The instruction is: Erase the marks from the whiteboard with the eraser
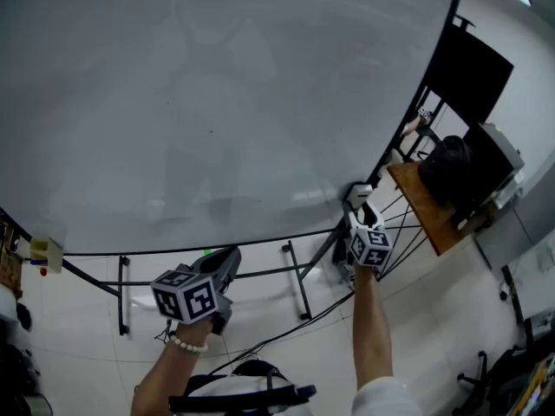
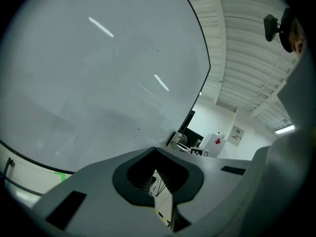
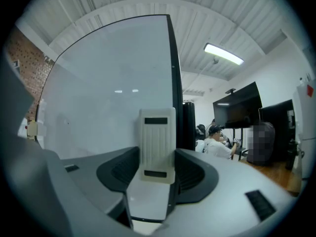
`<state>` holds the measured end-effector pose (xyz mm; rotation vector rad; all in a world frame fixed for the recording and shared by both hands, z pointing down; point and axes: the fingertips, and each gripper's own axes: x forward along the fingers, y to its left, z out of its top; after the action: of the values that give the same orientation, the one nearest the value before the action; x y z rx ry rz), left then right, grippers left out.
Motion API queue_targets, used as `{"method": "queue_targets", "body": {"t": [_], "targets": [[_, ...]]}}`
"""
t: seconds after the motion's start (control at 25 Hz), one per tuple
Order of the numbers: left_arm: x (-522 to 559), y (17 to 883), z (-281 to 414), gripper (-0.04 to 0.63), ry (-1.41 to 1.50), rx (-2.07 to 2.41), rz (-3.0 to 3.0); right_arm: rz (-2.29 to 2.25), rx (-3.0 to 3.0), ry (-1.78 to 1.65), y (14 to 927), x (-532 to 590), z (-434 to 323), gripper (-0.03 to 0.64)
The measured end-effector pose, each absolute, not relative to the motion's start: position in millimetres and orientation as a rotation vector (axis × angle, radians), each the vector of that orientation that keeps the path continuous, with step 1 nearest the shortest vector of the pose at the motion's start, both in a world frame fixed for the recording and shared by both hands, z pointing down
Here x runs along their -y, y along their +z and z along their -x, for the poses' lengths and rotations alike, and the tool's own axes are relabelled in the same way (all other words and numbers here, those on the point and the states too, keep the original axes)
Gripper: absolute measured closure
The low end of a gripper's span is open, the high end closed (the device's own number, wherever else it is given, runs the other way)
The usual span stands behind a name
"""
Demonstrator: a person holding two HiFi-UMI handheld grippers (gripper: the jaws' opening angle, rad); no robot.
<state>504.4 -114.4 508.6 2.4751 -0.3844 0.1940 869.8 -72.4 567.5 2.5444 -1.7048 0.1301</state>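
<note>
The right gripper (image 3: 157, 151) was clamped on the eraser (image 3: 157, 132), a white ribbed block standing upright between its jaws and reaching out past their tips. The left gripper (image 2: 156, 154) had its jaws drawn together to a thin slit with nothing between them. It hung below the board and seemed to have no part in the wiping.

Just beyond the right jaws, and spreading to their left, was the whiteboard (image 1: 217, 102). Its black side frame (image 3: 173, 83) ran straight up behind the eraser, so the block sat at the board's lower corner. No view showed whether it was pressed to the surface.

Farther out from both sets of jaws the board looked almost bare, with only a few tiny specks and a faint grey haze. The wiping therefore seemed to be at its tail end. The next move would call for turning the eraser's face flat to the board and sweeping it away from the frame, across whatever haze remained.
</note>
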Motion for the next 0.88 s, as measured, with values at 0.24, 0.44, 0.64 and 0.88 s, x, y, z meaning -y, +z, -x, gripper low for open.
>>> {"method": "queue_targets", "body": {"t": [0.24,0.44,0.64,0.88], "targets": [[120.6,511.9,-484.0,0.606,0.179,0.394,-2.473,-2.561,1.723,0.080,559.0,89.5,-829.4,0.364],[126.3,515.6,-455.8,0.606,0.173,0.404,-2.468,-2.543,1.762,0.039,549.4,110.6,-778.4,0.364],[136.8,520.3,-416.6,0.606,0.141,0.431,-2.434,-2.549,1.778,0.037,544.4,130.8,-730.8,0.364],[143.8,520.2,-372.7,0.606,0.157,0.470,-2.412,-2.528,1.797,0.068,547.7,151.9,-679.3,0.364]]}}
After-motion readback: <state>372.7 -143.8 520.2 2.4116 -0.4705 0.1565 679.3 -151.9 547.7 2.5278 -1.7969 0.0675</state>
